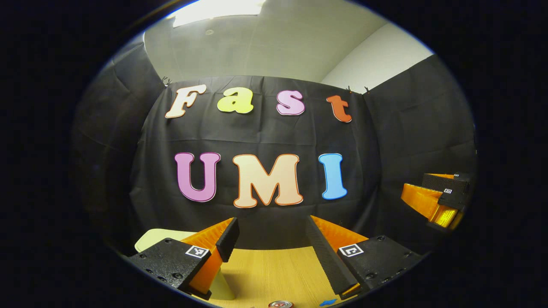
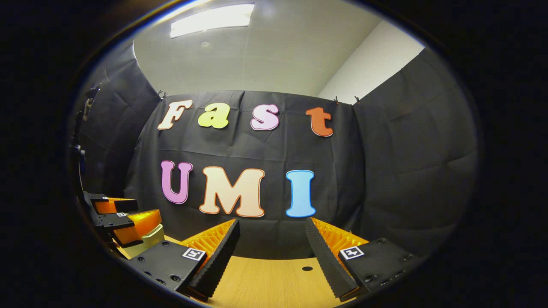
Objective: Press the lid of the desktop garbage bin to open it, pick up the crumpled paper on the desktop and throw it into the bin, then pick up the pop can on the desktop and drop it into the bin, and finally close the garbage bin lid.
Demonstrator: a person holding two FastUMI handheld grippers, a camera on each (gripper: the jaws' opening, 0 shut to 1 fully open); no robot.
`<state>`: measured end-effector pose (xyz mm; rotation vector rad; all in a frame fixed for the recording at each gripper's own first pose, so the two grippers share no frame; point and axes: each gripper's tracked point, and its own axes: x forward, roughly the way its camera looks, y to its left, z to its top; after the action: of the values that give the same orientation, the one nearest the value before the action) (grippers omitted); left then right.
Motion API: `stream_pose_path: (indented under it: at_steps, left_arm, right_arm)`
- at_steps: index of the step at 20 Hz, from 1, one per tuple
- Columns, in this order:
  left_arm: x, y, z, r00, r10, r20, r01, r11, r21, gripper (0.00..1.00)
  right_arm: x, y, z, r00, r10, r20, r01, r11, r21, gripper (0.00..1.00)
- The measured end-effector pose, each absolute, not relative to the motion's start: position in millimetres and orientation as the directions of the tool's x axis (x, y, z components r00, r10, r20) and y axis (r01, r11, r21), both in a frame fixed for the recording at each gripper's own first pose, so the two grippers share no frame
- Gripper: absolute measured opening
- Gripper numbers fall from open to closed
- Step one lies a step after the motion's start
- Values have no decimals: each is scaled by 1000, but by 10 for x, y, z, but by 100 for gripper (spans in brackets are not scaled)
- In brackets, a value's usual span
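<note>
Above a pale wooden desktop (image 1: pixel 274 273), inside a booth hung with black cloth: left gripper (image 1: pixel 274 246) held level with jaws spread wide and nothing between them, right gripper (image 2: pixel 274 248) likewise parted and empty. Low and to the left of the left gripper's fingers, the pale greenish garbage bin (image 1: pixel 156 237), partly hidden behind the left finger and apparently closer to this gripper than to the other; lid state impossible to judge from this angle. Same bin glimpsed at the far left of the right gripper view (image 2: pixel 152 237), just beneath the other gripper. Directly below and slightly ahead of the left gripper, at the very bottom edge, the top of the pop can (image 1: pixel 280 304), apparently standing upright with its long axis vertical, though barely a sliver visible. Crumpled paper not made out. Beside the can, a small blue mark (image 1: pixel 328 302) on the wood. In the right gripper view, a small dark spot (image 2: pixel 307 268) on the desktop between the fingers. Overhead, a white ceiling with a bright light panel (image 2: pixel 212 19). Judging by the empty jaws and raised pose, task likely at its opening, with a downward, leftward reach to the bin lid the probable first move, best suited to the left gripper.
</note>
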<state>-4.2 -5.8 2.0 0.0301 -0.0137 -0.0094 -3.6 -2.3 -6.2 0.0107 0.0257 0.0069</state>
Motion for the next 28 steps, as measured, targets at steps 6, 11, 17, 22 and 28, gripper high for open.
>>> stream_pose_path:
  at_steps: [6,11,17,22,28]
  left_arm:
    - [-65,-35,-34,1000,3,-10,-2,999,38,94]
    - [-100,78,-33,999,44,-7,-43,997,65,78]
    - [-130,234,-82,997,79,-21,-77,993,92,39]
    - [-149,477,-155,990,133,-36,-129,987,99,17]
    - [-205,764,-231,983,179,-52,-175,982,75,0]
  right_arm:
    - [-55,16,-144,999,29,-28,-28,999,29,98]
    - [-49,55,-218,998,45,-46,-44,998,38,98]
    - [-33,124,-283,997,58,-57,-55,997,47,98]
    - [-24,251,-312,995,75,-64,-72,996,47,98]
    - [-9,426,-387,993,91,-79,-87,995,51,98]
